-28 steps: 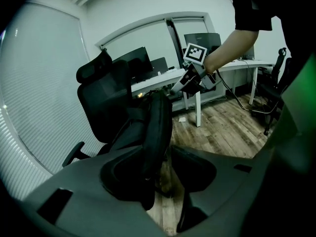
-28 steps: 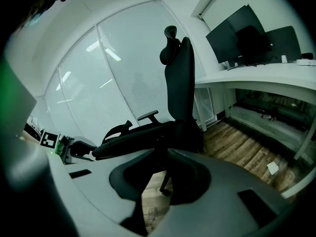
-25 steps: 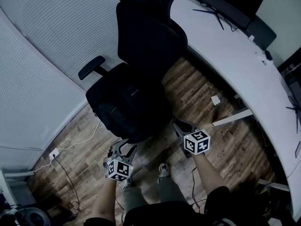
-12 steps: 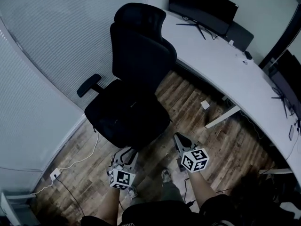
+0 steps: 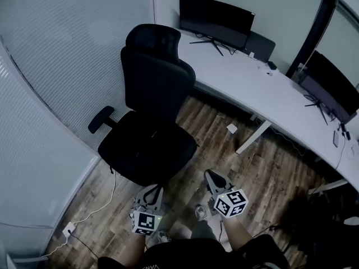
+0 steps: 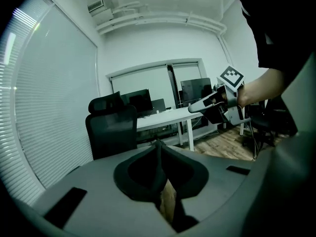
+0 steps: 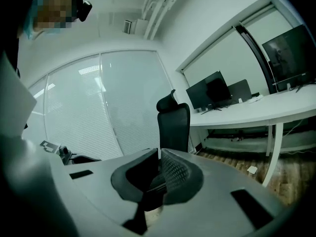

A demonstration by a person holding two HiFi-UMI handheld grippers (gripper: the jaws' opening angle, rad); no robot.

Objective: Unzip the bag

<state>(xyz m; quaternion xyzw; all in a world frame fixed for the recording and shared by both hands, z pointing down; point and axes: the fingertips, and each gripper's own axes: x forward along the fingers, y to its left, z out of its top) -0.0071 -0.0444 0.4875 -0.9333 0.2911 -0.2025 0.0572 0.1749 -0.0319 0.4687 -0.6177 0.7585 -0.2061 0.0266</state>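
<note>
Both tools empty near the floor, left tool (image 5: 150, 192) closing with jaws almost together, right tool (image 5: 211, 177) jaws together; bag not identifiable, possibly the dark mass on the chair (image 5: 147, 144); probably soft and light, so pin fabric with 1 tool, pinch zip tab with the other.

The person wears a black short-sleeved top (image 5: 174, 258). Grey-green trousers (image 5: 205, 228) show beneath it. On the feet are pale grey sneakers (image 5: 199, 212)

We see a matt black cloth chair (image 5: 147, 147), a wood-plank floor (image 5: 269, 172), a smooth white desk (image 5: 247, 83) and a right gripper (image 7: 159, 154) of matt grey plastic.
</note>
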